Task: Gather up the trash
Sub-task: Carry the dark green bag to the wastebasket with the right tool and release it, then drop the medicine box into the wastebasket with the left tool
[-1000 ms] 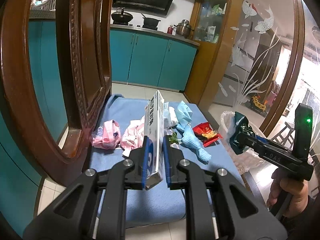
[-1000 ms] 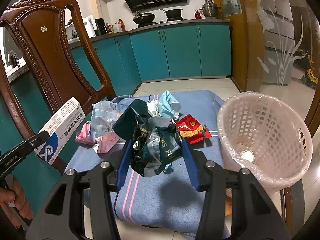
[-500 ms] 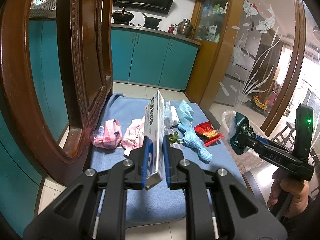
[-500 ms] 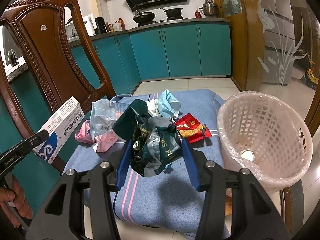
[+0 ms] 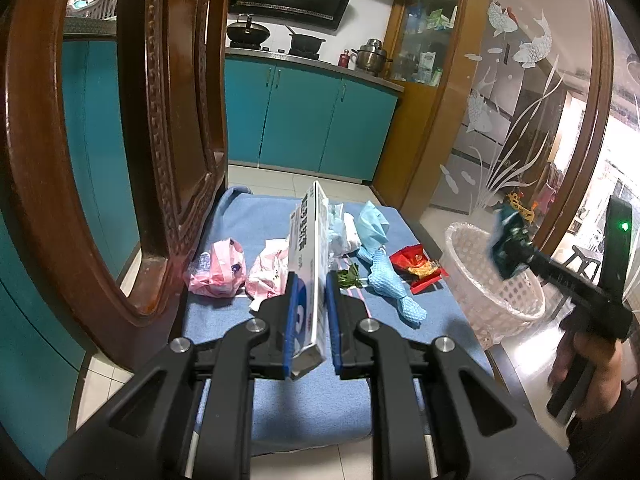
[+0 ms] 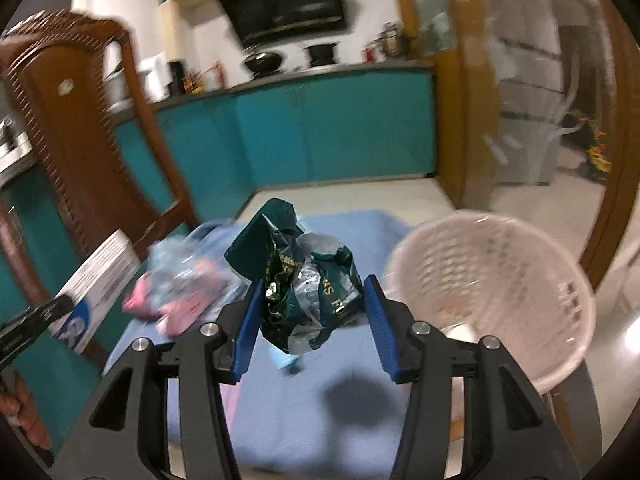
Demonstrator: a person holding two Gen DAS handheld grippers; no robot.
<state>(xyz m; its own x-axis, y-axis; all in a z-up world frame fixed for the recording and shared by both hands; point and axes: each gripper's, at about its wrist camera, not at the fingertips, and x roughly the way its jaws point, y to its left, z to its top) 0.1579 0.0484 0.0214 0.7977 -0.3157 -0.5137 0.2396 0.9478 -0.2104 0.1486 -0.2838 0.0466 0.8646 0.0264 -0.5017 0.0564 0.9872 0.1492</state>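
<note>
Left wrist view: left gripper (image 5: 307,312) clamps a white-and-blue flat cardboard box (image 5: 309,264) upright above the blue cloth-covered table (image 5: 280,400). Right gripper (image 6: 312,316) grasps a crumpled dark green foil wrapper (image 6: 304,280), held beside the pale pink plastic lattice wastebasket (image 6: 500,276). Right view blurred.

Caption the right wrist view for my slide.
Right tool carries a crumpled dark green bag toward the white basket beside the blue cloth.

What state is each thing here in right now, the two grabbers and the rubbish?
Left gripper: shut on white box.
Right gripper: shut on crumpled dark green wrapper.
White basket: upright, lined, nearly empty.
Pink bags: crumpled on blue cloth.
Red wrapper: lying flat.
</note>
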